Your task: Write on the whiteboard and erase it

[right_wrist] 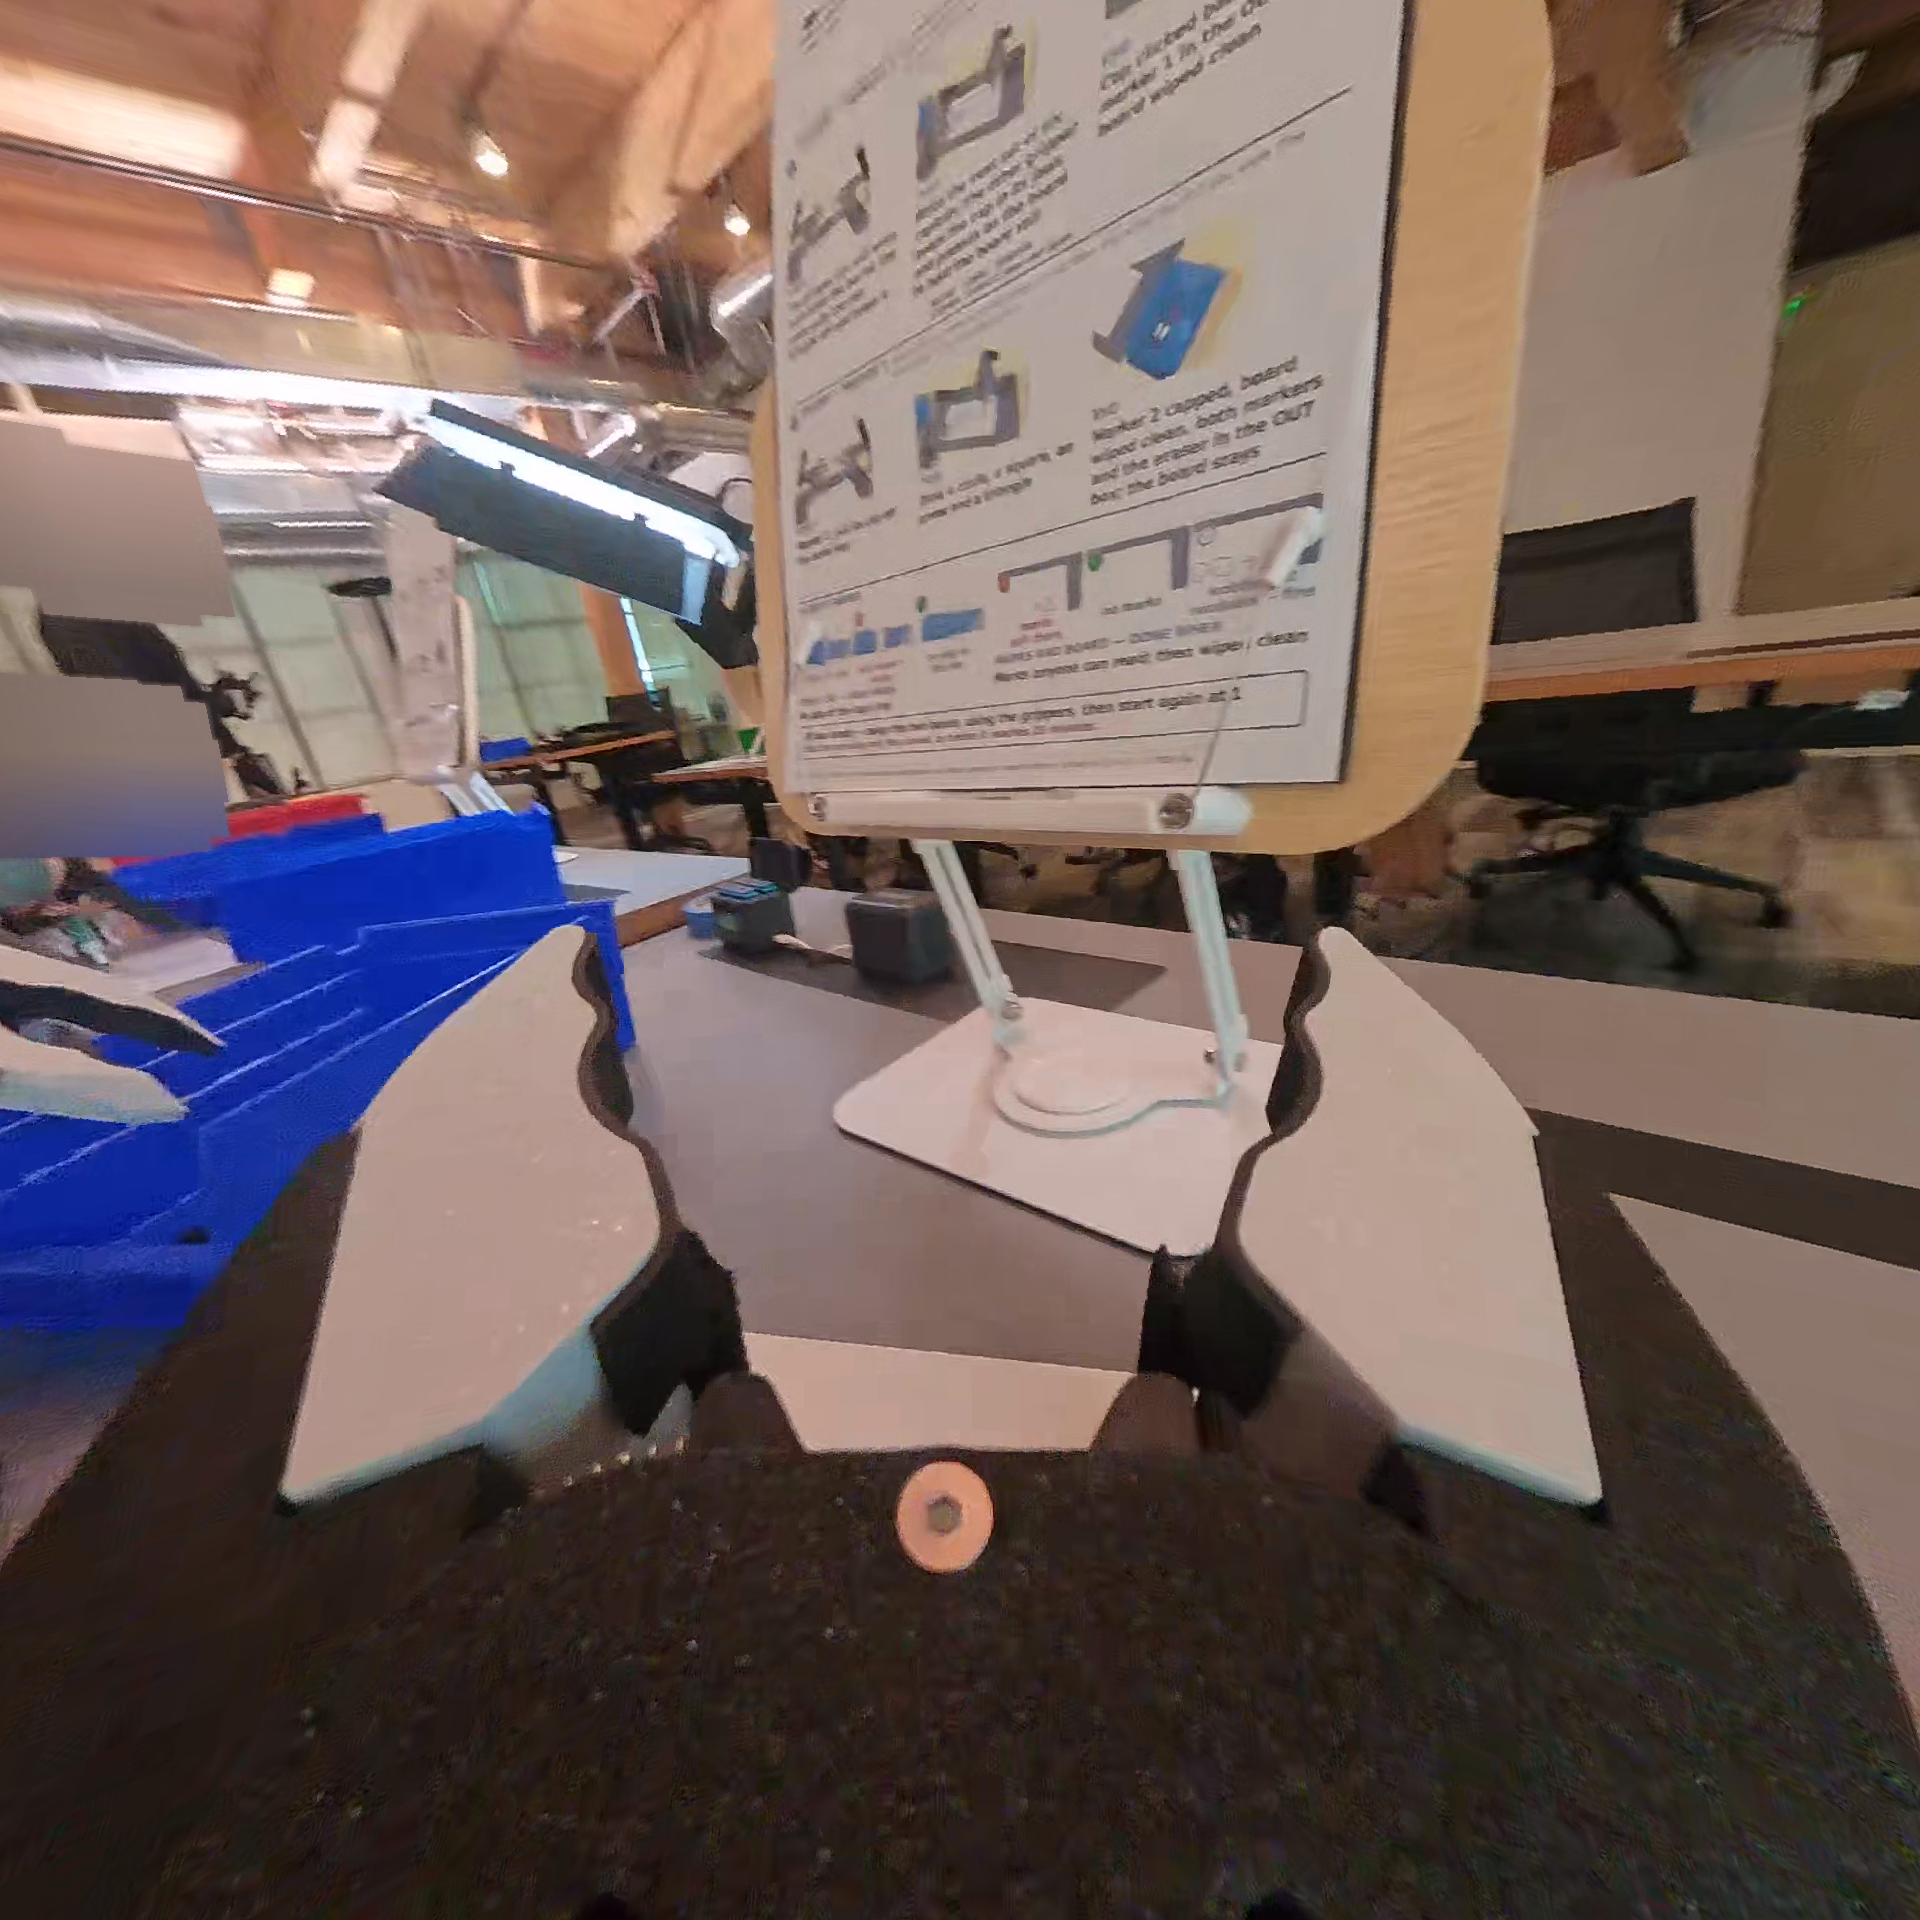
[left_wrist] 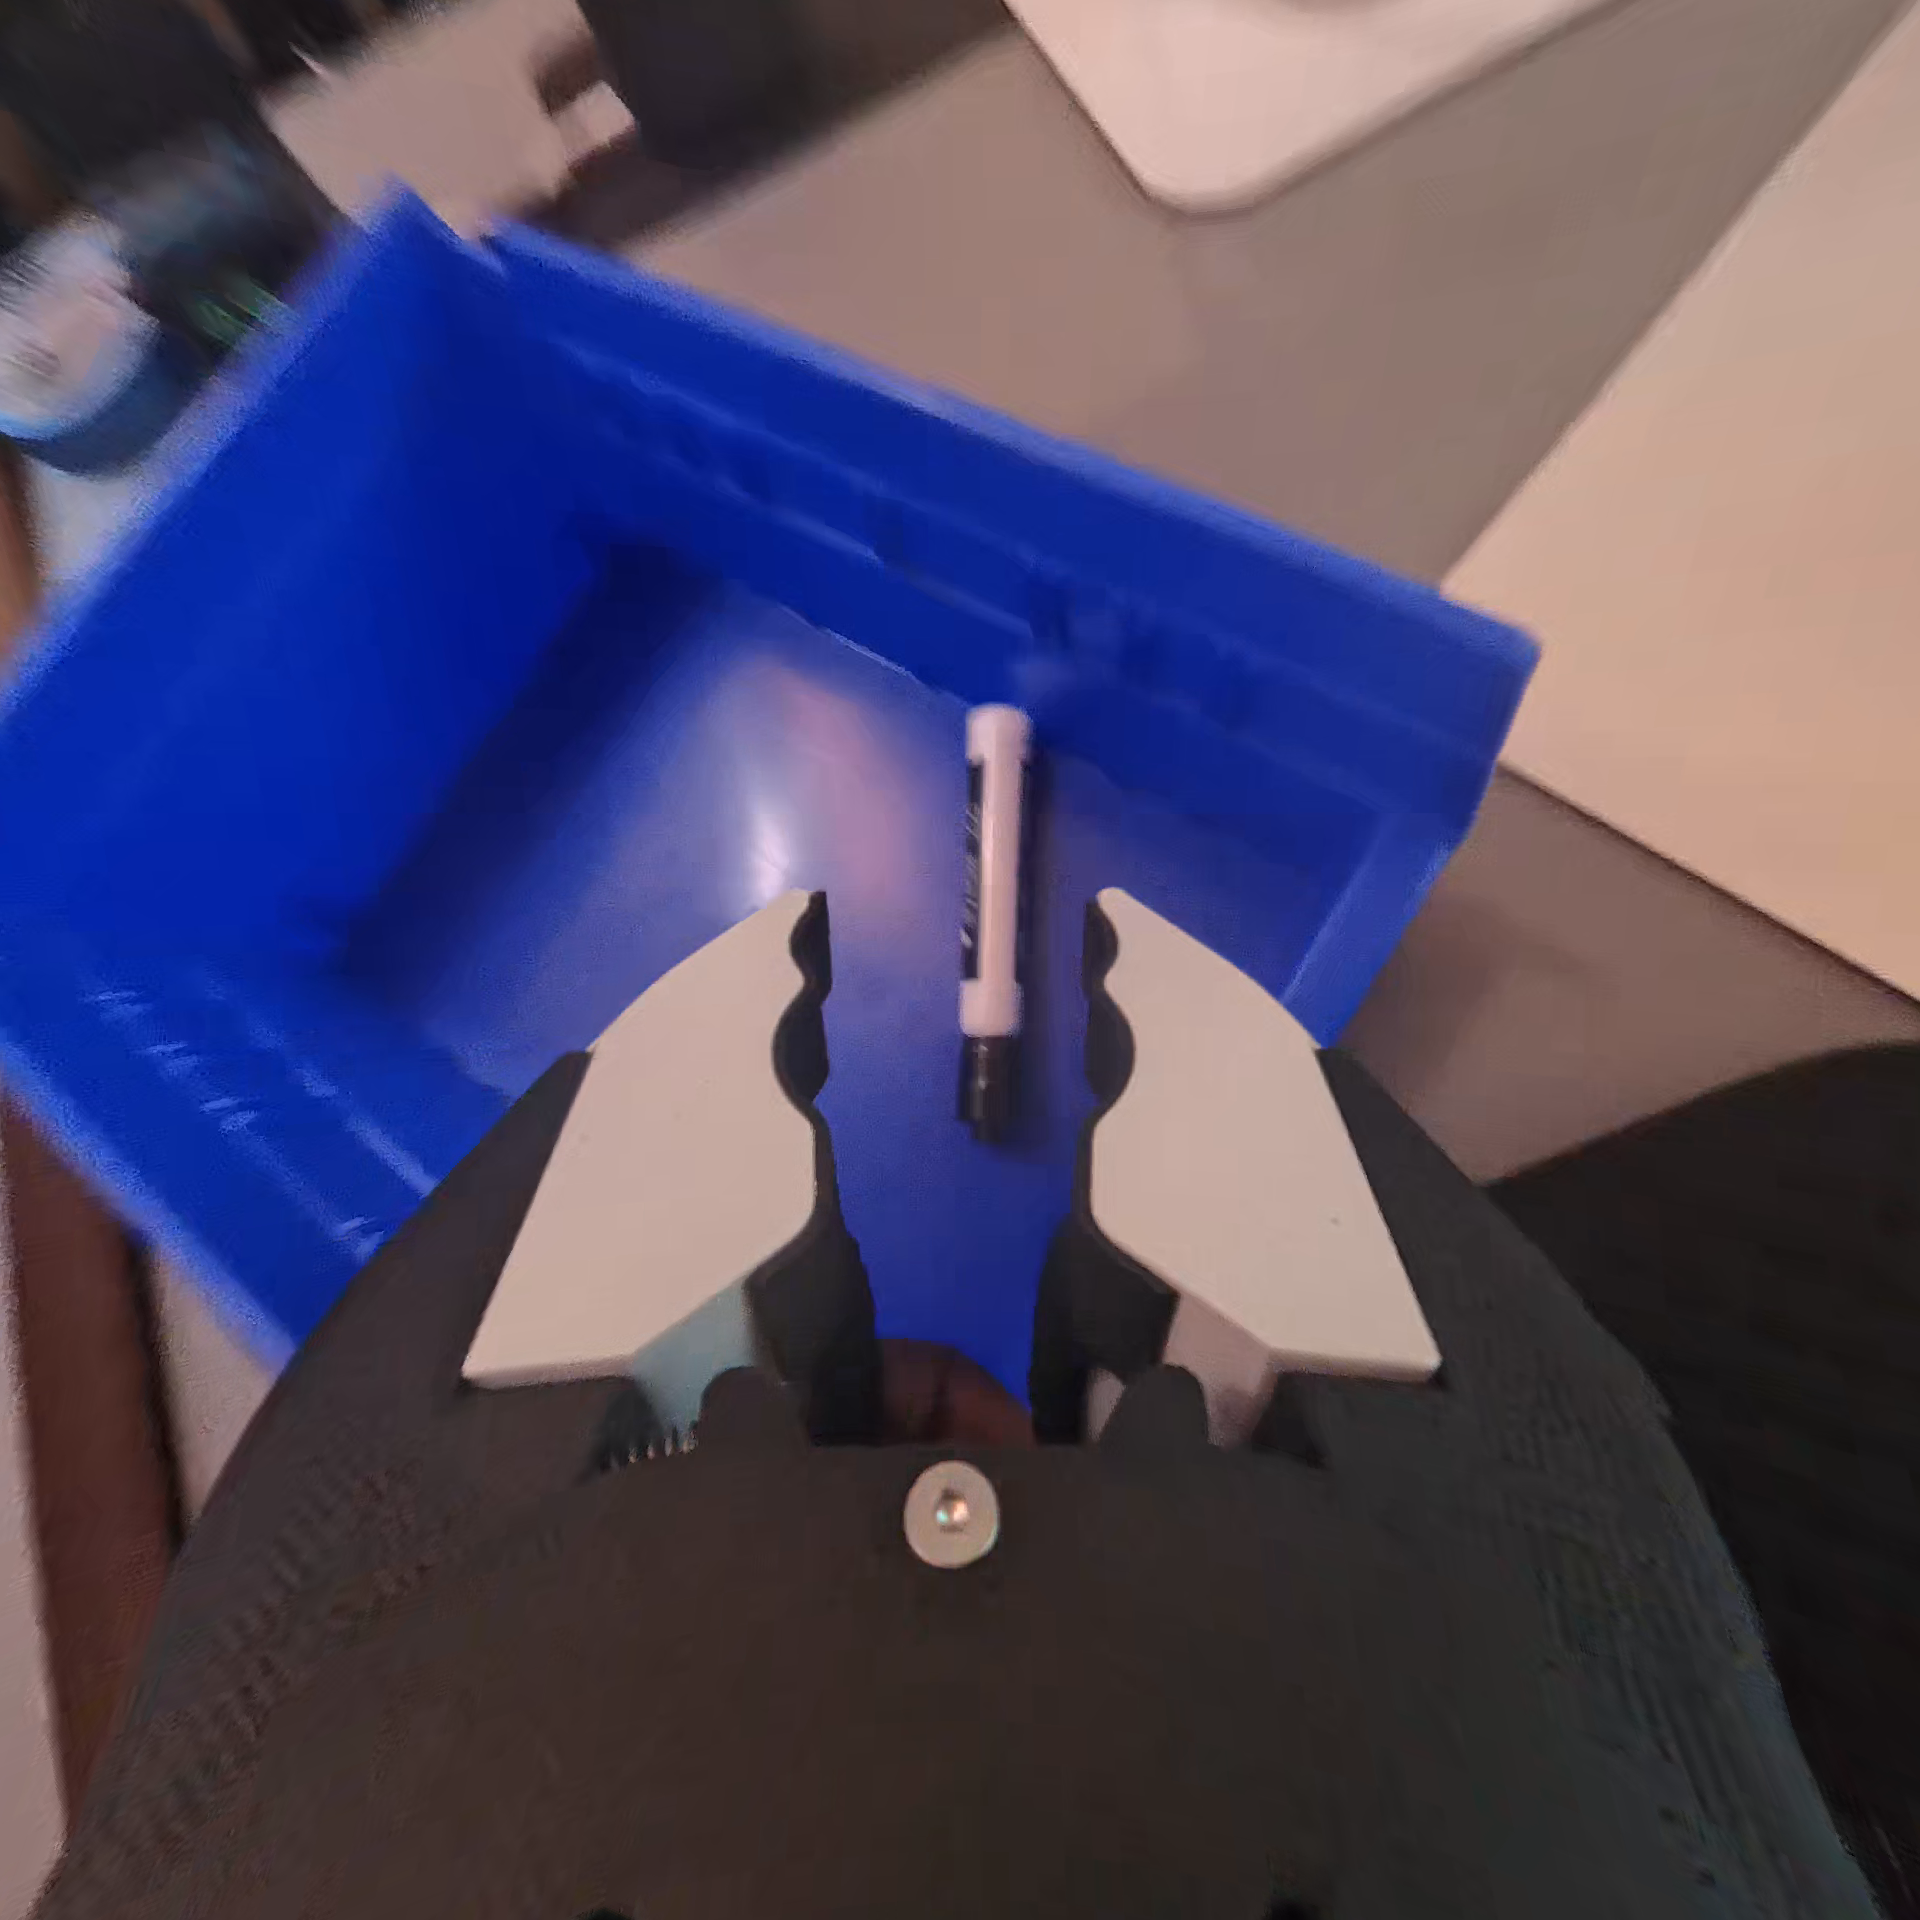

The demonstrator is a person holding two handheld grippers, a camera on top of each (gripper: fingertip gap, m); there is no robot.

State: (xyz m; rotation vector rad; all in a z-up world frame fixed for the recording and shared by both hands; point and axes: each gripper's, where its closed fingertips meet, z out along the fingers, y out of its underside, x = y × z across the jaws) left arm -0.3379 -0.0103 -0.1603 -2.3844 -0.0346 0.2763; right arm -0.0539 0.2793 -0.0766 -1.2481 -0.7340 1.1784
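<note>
Left claw (left_wrist: pixel 951 904), jaws apart and empty, hangs over a marker (left_wrist: pixel 995 894) lying on the floor of a blue bin (left_wrist: pixel 312 644), seemingly poised to pick it up; right claw (right_wrist: pixel 945 945), wide open and empty, faces an instruction sheet (right_wrist: pixel 1081 395) on its stand (right_wrist: pixel 1070 1132).

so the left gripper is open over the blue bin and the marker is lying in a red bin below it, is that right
Not quite: the bin is blue, not red. The left wrist view shows the left gripper open above the blue bin, with the marker lying on the bin's floor between and just beyond the fingertips, not gripped.
</note>
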